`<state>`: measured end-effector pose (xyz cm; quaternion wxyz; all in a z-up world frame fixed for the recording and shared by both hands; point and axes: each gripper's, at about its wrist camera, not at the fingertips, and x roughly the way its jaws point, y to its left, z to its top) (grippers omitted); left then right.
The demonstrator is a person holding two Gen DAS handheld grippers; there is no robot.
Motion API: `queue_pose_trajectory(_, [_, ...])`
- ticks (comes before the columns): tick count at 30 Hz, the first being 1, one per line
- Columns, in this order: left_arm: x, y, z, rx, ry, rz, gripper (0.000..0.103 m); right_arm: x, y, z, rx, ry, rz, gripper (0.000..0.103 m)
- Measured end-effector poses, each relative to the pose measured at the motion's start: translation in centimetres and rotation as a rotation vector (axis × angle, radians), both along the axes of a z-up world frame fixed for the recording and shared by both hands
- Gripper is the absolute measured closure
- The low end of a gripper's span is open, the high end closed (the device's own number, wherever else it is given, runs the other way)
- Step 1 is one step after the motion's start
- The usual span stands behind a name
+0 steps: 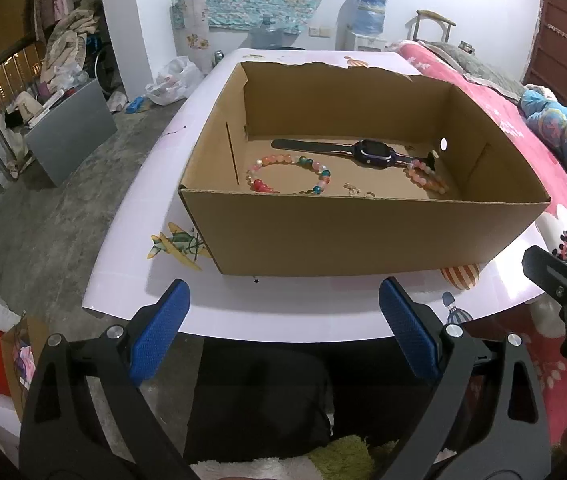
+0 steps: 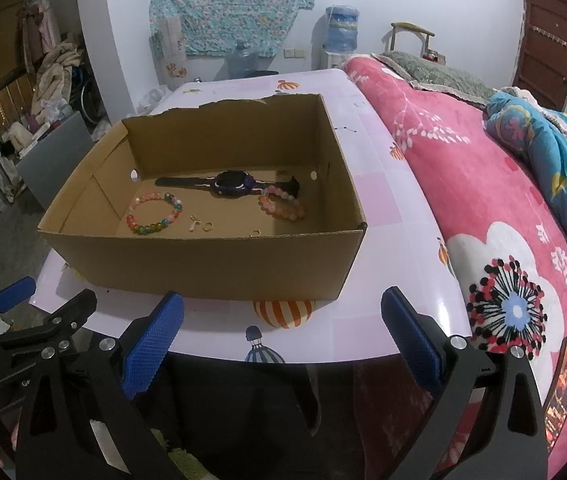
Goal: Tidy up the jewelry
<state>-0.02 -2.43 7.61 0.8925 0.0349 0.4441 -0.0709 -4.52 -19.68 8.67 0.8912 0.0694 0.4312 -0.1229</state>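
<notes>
We record both tools held back from the near edge of the glossy pale-pink table with cartoon balloon and aeroplane prints (image 2: 383,216). The left gripper (image 1: 283,304) has its 2 blue textured pads spread wide with nothing between them; the right gripper (image 2: 281,312) is likewise spread and empty. In the left wrist view the right tool shows at 3 o'clock; in the right wrist view the left tool shows at 9 o'clock.

The open brown corrugated cardboard box with a torn far rim (image 2: 211,264) sits on the table, directly ahead of both tools at 12 o'clock. All jewelry we can see lies on its floor:

1. A dark purple smartwatch with a black strap (image 2: 231,185), laid flat along the far side, strap stretched toward 9 o'clock.
2. A multicoloured bead bracelet of pink, red, green and blue round beads (image 2: 154,214), an open ring at the left of the floor, apart from the watch.
3. A pink-and-peach bead bracelet (image 2: 282,205) at the right, lying against the right end of the watch strap; we cannot tell if the 2 touch.
4. Small gold-coloured pieces (image 2: 200,224) near the front wall between the 2 bracelets, and 1 more small gold ring (image 2: 255,233) toward 3 o'clock of them; too small to identify further.

A pink floral blanket (image 2: 483,216) lies at 3 o'clock of the table.
</notes>
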Motion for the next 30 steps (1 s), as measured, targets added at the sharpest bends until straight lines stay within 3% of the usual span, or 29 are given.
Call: queue_pose_trajectory(30, [0.47, 0.07, -0.43, 0.002, 0.023, -0.003, 0.011, 0.19, -0.21, -0.47, 0.012, 0.011, -0.002, 0.007])
